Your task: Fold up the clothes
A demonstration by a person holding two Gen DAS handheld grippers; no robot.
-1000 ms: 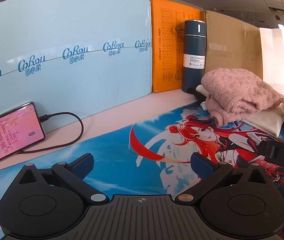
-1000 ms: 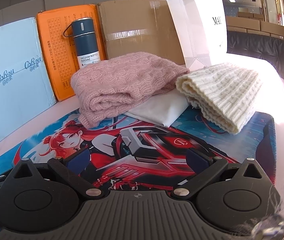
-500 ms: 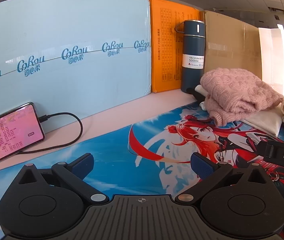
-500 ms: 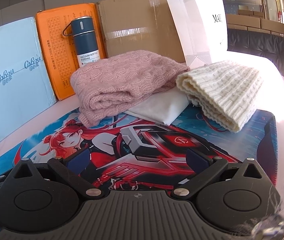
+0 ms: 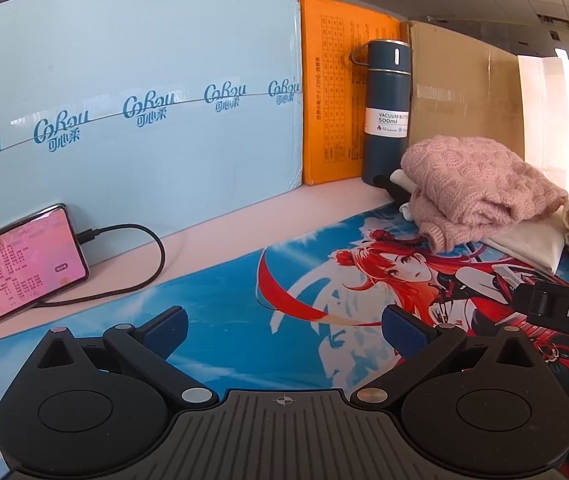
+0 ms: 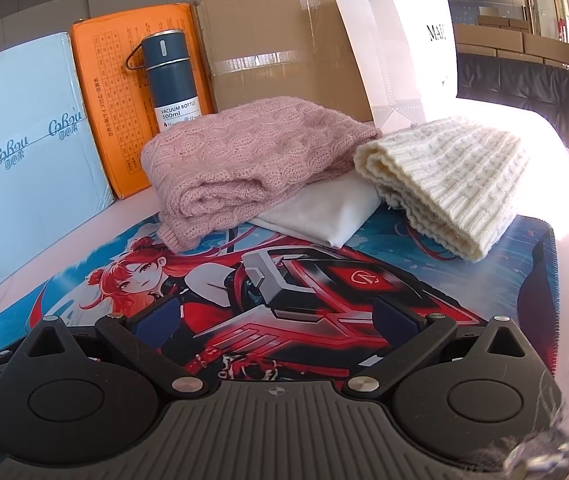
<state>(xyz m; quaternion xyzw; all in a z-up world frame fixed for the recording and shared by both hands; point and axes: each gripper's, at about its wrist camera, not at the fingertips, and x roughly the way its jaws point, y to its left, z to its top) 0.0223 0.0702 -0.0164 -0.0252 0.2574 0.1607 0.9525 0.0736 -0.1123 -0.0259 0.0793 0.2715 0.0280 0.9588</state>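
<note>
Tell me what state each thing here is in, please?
Left gripper: open, empty.
Right gripper: open, empty.
Pink sweater: folded, on white cloth.
White cloth: folded flat.
Cream sweater: folded.
Bottle: upright, capped.
Phone: screen lit, cable plugged in.

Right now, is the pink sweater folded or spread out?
Folded: the pink sweater sits bunched in stacked layers atop the white cloth.

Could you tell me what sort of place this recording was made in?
Probably a storeroom or warehouse office, not a home: stacked cartons fill the background under a panelled ceiling, and shipping boxes wall off a table where folded knitwear lies on a printed desk mat.
</note>
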